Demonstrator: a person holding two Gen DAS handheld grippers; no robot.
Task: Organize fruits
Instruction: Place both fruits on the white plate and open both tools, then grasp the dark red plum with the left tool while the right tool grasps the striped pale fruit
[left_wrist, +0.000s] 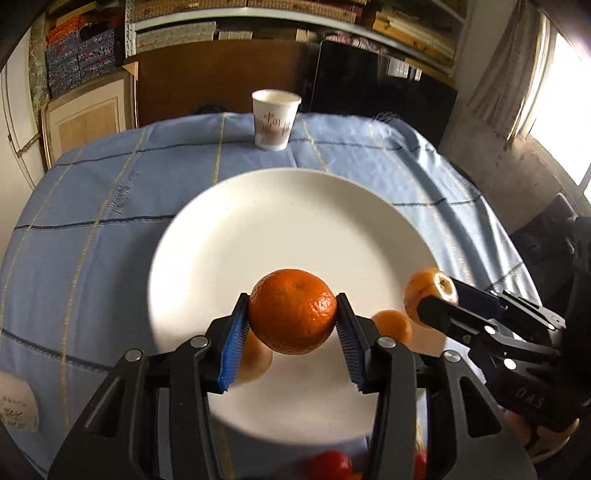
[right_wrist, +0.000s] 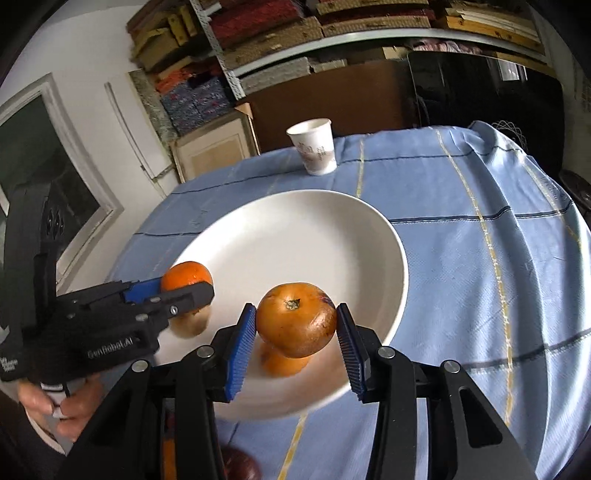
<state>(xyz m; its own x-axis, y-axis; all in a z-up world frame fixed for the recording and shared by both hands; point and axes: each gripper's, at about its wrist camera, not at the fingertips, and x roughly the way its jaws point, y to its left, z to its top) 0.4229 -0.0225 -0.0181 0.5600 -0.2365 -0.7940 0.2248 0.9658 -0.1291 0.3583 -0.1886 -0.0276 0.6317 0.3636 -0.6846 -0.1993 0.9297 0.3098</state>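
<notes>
Left claw grips an orange at lower centre, above the white plate. Right claw grips a bruised orange fruit over the plate's near edge. Best lower each onto bare plate before releasing, avoiding fruit already there.

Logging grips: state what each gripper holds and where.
Left gripper pinches an orange by its sides. Right gripper pinches a second orange fruit by its sides.
</notes>
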